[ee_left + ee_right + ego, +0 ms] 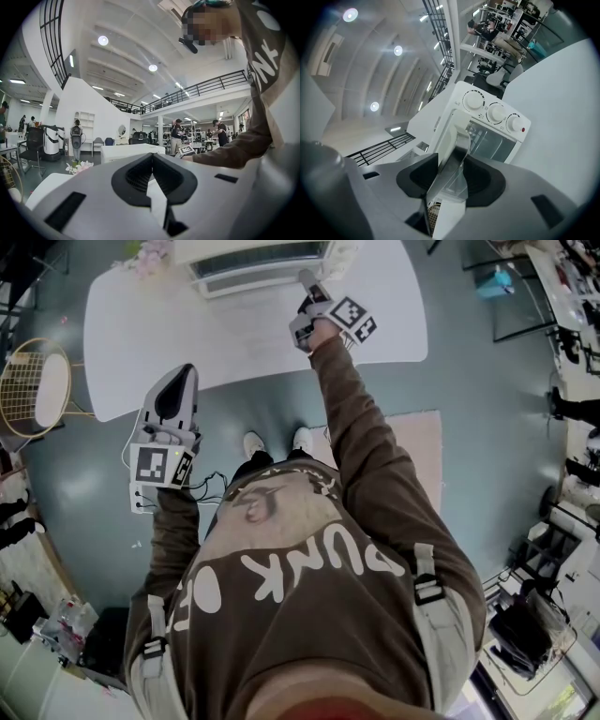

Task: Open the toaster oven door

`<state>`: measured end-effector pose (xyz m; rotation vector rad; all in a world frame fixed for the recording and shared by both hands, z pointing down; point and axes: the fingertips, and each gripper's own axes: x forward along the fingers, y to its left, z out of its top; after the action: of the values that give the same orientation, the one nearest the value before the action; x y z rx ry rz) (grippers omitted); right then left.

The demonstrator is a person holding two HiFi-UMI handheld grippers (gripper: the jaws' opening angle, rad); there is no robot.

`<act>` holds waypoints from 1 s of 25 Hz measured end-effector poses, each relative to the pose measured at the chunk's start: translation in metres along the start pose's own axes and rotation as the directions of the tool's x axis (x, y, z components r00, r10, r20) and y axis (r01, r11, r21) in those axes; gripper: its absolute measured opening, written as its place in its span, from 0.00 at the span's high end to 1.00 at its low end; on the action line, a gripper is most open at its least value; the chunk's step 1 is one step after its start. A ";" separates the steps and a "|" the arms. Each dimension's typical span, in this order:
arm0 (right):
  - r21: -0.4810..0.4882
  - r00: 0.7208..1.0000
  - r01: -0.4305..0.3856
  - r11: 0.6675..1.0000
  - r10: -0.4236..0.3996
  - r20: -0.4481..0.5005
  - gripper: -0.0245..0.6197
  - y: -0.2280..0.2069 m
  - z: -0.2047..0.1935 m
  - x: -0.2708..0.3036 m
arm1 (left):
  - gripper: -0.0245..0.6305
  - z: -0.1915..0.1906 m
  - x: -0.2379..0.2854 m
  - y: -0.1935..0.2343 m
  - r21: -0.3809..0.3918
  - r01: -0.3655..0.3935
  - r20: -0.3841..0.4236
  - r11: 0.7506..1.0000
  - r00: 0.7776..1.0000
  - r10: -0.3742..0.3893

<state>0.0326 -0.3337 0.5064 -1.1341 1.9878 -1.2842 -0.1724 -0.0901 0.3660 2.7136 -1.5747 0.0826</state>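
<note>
- You stand on a grey-green floor [487, 427], with a pale pink rug [427, 456] at your right.
- A white table [253, 334] lies ahead, and a gold wire chair [37, 385] stands left of it.
- Round ceiling lights [103, 40] glow above a railed balcony [211, 86].

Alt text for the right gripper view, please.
The right claw is shut on the door handle of a white toaster oven. Three knobs line its front panel, and it stands on a white table.
</note>
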 end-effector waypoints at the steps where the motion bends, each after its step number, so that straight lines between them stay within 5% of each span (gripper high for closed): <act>1: -0.003 1.000 -0.001 1.000 0.001 -0.002 0.69 -0.001 -0.001 -0.003 | 0.96 0.000 0.000 -0.001 0.000 0.001 0.000 1.000 1.000 -0.001; 25: -0.043 0.999 0.038 0.998 -0.040 -0.030 0.67 -0.032 -0.034 -0.054 | 0.96 0.001 -0.005 -0.010 0.002 0.014 -0.002 1.000 1.000 -0.014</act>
<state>0.0464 -0.2783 0.5485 -1.1853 2.0339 -1.2915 -0.1657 -0.0807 0.3650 2.7246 -1.5562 0.0865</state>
